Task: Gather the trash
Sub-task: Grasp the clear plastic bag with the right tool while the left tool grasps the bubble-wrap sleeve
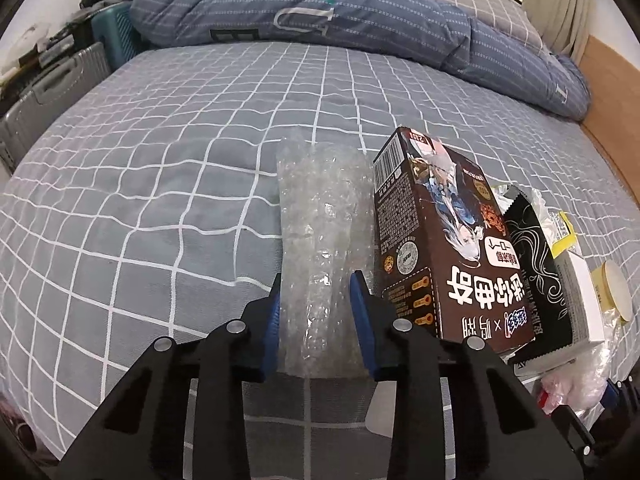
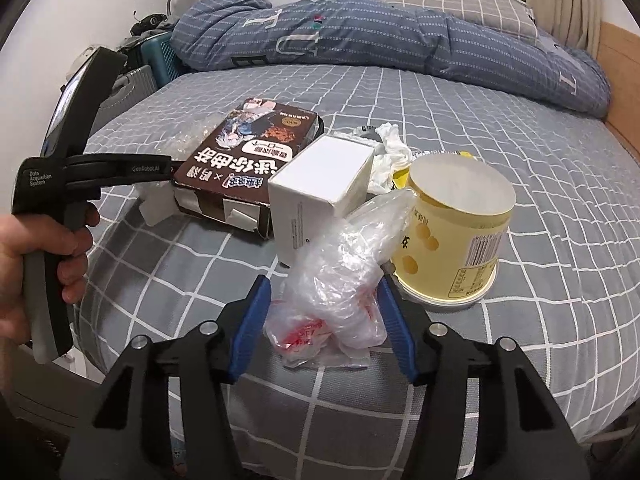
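Trash lies on the grey checked bed (image 1: 160, 184). A clear bubble-wrap bag (image 1: 320, 240) lies between the blue pads of my left gripper (image 1: 316, 284), which is open around it. Beside it stands a brown snack box (image 1: 436, 248), which also shows in the right wrist view (image 2: 248, 160). My right gripper (image 2: 324, 292) is open around a crumpled clear plastic bag with red print (image 2: 340, 292). Behind it are a white box (image 2: 320, 192), a yellow cup (image 2: 452, 232) and a crumpled tissue (image 2: 392, 148).
A rolled blue quilt (image 2: 380, 36) lies along the far side of the bed. A wooden bed frame (image 1: 612, 96) runs on the right. Suitcases and a teal crate (image 1: 116, 36) stand left of the bed. My left gripper's handle and the hand (image 2: 52, 200) show at the left.
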Tool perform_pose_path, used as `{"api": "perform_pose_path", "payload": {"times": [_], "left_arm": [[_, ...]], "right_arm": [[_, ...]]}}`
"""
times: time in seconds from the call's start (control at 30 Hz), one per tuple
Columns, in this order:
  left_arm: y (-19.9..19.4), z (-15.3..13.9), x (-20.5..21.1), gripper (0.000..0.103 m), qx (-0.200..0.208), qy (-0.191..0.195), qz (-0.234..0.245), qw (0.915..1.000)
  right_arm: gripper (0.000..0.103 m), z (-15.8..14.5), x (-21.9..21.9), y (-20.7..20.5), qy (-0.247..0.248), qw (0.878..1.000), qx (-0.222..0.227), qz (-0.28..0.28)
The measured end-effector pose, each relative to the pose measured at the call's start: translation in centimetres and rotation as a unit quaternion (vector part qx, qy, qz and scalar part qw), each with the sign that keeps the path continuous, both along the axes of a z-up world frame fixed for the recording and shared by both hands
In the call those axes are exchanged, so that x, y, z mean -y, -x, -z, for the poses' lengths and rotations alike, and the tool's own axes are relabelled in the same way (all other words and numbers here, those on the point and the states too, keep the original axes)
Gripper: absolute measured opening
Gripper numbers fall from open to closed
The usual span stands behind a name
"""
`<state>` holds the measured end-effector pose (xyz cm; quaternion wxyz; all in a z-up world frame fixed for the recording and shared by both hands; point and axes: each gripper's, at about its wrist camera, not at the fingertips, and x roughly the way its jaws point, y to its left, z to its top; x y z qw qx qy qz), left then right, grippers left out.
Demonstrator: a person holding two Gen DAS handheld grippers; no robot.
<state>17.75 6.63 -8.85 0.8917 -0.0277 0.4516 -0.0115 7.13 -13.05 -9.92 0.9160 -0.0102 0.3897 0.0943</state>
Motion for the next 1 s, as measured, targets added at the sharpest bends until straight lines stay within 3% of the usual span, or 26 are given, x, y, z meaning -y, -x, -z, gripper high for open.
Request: {"api": "perform_pose_path", "payload": {"times": [0.37,0.57,1.0], "left_arm": [[0.6,-1.5,-0.8,0.028,0.011,0.010,-0.014,0.9998],[1.3,-3.0,-0.7,0.028,0.024,-0.004,-0.018,0.9995],[5.6,-6.5,-0.1,0.028,0.053,0.000,-0.019,0.9984]], "right_arm": [[0.053,-1.7,-0.3,0.7,-0.003,1.000,0.017,-0.003],[0.053,-3.0,-0.4,1.5,-0.004,1.000,0.026,-0.004],[0.053,-5.9,0.4,3.8,-0.005,0.999,0.052,0.002]]}}
